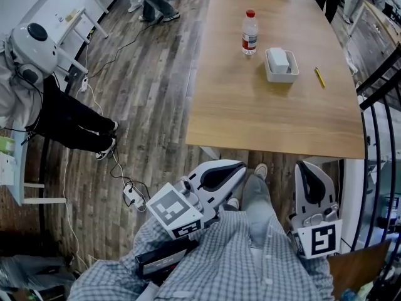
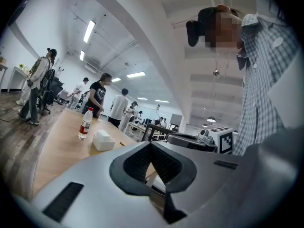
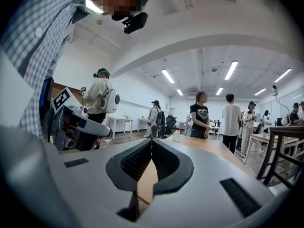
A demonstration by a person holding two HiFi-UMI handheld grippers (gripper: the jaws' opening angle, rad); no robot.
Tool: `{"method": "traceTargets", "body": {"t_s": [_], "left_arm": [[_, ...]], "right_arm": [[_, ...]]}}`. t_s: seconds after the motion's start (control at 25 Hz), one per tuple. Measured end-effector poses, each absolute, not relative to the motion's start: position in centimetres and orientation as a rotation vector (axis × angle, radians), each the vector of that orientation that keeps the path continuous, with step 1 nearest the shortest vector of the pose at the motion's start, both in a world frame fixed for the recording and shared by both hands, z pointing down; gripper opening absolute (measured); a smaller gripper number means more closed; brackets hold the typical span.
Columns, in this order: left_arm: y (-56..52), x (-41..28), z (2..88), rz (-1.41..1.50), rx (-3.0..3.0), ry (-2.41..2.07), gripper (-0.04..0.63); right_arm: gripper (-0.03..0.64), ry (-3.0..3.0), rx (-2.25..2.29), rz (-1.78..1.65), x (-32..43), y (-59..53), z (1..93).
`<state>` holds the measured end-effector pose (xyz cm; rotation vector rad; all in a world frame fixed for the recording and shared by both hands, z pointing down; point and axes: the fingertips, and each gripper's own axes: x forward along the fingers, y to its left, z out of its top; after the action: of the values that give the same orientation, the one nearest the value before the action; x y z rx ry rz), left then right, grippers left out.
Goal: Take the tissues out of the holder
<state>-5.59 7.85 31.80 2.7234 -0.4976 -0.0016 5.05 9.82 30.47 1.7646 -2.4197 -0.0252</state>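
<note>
Wood-plank floor [image 1: 150,86] fills most of the head view, with a pale wooden surface [image 1: 263,118] ahead of me. On its far half I see the tissue holder [image 1: 281,73], a white tray with the tissues [image 1: 278,59] lying inside it. A water bottle [image 1: 249,32] with a red cap stands just beside the holder on the left, and a yellow pencil [image 1: 319,77] lies near it on the right. Both tools hang low by my legs, short of the surface's near edge and well apart from the holder: left gripper [image 1: 240,166], right gripper [image 1: 304,165]. A seated person [image 1: 56,111] is off to the left.

Left gripper view: jaws pressed together at the tips, nothing between them. Bottle and holder show small, far up the surface. People stand in the room beyond.

Right gripper view: jaws likewise together, empty. I can make out the bottle at the far end of the surface; the holder I cannot pick out here.
</note>
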Motion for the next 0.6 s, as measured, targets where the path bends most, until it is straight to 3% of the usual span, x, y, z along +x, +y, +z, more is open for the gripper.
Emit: {"method": "traceTargets", "body": {"t_s": [0.6], "left_arm": [[0.7,-0.8,31.8,-0.012,2.688,-0.589,0.006]], "right_arm": [[0.012,-2.482,1.710,-0.016,9.7,1.4,29.9]]}}
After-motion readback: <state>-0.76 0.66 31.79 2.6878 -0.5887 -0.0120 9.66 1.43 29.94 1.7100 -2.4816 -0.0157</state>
